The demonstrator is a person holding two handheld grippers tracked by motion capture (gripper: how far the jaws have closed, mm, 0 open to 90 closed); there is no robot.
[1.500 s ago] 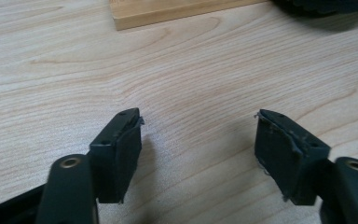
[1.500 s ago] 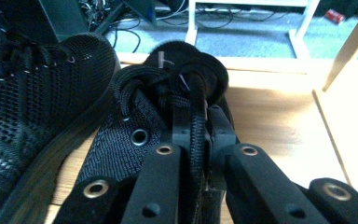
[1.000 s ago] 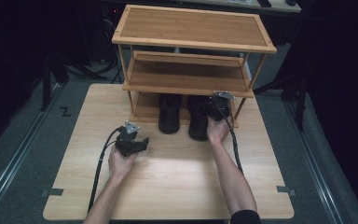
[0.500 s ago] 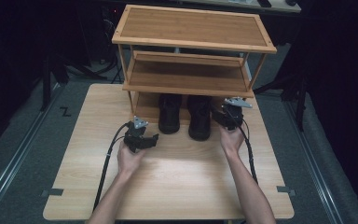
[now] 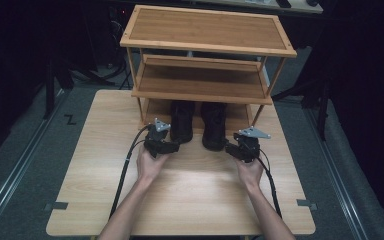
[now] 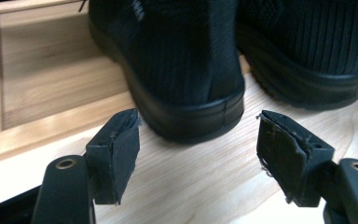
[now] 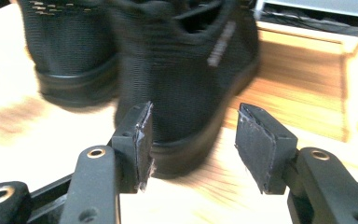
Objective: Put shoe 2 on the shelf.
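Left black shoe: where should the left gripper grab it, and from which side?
Probably the heel of the left black shoe, approached from the table's near side: the heel faces the open left gripper, sticks out of the shelf rack, and looks narrow enough to fit between the jaws.

Both forearms reach forward, well apart. The left gripper [image 5: 172, 146] and right gripper [image 5: 230, 148] have just been opening, jaws empty.

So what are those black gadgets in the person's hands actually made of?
Each is a black handheld gripper: left gripper, right gripper. Each has two jaws with worn dark pads, a grey three-cornered plate and a trailing black cable. Forearms bare.
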